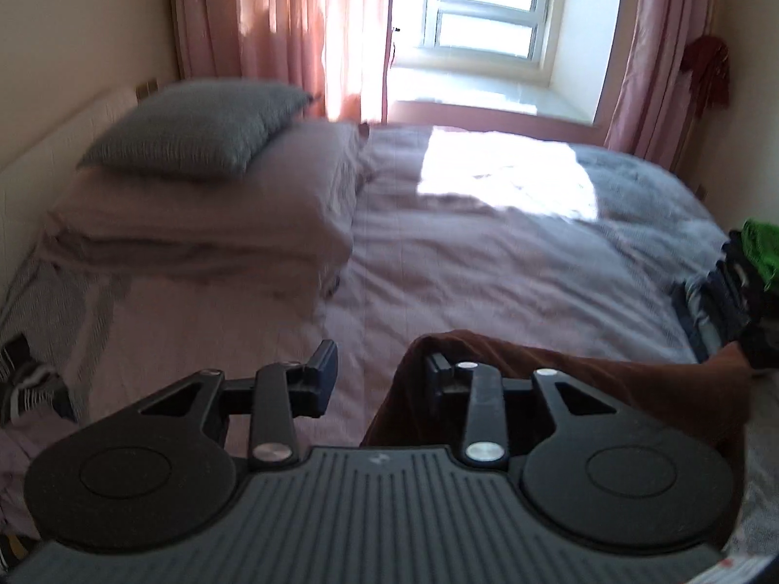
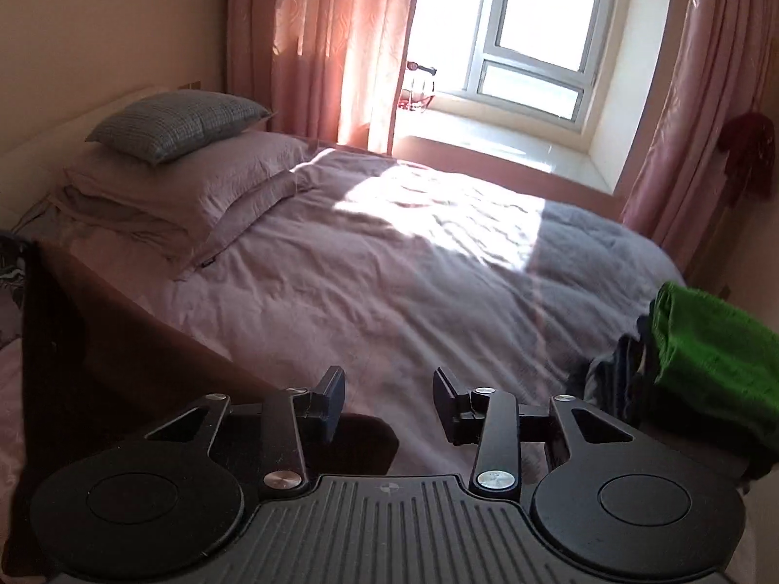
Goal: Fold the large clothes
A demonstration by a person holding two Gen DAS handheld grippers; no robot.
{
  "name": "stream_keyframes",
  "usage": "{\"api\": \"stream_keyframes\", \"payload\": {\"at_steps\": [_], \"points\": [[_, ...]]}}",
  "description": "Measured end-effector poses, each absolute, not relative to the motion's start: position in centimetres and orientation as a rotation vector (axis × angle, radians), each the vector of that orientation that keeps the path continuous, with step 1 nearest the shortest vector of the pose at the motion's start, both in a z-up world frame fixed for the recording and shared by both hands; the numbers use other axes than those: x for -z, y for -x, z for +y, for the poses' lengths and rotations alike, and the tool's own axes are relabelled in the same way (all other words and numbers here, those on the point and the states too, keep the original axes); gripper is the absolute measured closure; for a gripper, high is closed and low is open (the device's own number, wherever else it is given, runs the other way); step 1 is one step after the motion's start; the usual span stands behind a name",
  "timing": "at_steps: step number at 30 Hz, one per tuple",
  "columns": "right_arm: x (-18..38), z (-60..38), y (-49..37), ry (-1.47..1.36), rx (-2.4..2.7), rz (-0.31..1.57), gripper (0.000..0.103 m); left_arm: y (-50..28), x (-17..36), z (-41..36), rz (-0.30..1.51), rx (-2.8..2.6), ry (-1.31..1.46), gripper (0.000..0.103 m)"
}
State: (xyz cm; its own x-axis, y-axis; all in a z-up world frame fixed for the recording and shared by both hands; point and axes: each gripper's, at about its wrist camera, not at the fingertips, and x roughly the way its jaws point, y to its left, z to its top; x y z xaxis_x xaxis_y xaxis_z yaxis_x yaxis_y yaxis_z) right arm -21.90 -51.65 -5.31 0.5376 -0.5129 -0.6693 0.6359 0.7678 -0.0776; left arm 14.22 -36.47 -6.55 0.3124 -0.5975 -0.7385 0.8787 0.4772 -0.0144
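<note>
A brown garment (image 1: 560, 384) lies on the near side of the bed (image 1: 487, 263), close to the edge where the person stands, and I think it is there because the wide flat cover gives room to spread and fold it. Seen from the left wrist, the cloth runs sideways across the bed, from just under the left gripper (image 1: 380, 370) off toward the right, where it gets narrower and ends near a pile of other clothes. So its long way goes left to right, along the bed edge, not up toward the pillows. The left gripper is open, with a gap between its two fingers and nothing pinched in it; one finger sits over the end of the brown cloth, but I cannot tell if it touches. The right gripper (image 2: 389, 394) is open too, with bare bed cover showing in the gap, and part of the brown garment (image 2: 146, 340) lies dark and flat to its left and under its left finger. Both grippers point down at the bed, which looks right for laying cloth down or reaching for a new hold. A green cloth (image 2: 715, 355) and dark clothes (image 2: 613, 379) sit heaped at the right, maybe waiting their turn. A grey pillow (image 1: 194, 126) rests on pink pillows (image 1: 219, 214) at the head, by the window (image 1: 487, 5) and pink curtains (image 1: 282, 24).
</note>
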Motion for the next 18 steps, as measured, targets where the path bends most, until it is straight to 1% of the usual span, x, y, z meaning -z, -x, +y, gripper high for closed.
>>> {"api": "stream_keyframes", "payload": {"at_steps": [2, 3, 7, 11, 13, 18], "points": [[7.0, -51.0, 22.7, -0.238, 0.675, 0.746, 0.059, -14.3, 10.6, -35.8, 0.828, 0.994, -0.461, 0.068], [7.7, -50.2, 23.9, -0.265, 0.677, 0.761, 0.057, -14.0, 12.7, -33.9, 0.844, 0.977, -0.480, 0.067], [13.3, -46.9, 29.2, -0.393, 0.661, 0.870, 0.056, -13.2, 17.6, -28.2, 0.928, 0.898, -0.577, 0.065], [19.5, -42.0, 33.0, -0.462, 0.617, 1.042, 0.056, -11.2, 19.1, -21.8, 1.038, 0.823, -0.592, 0.064], [22.2, -40.4, 34.0, -0.452, 0.552, 1.120, 0.056, -9.9, 19.7, -19.9, 1.079, 0.804, -0.598, 0.062], [26.2, -36.9, 33.3, -0.178, 0.373, 1.260, 0.056, -7.4, 20.3, -17.8, 1.149, 0.778, -0.635, 0.061]]}}
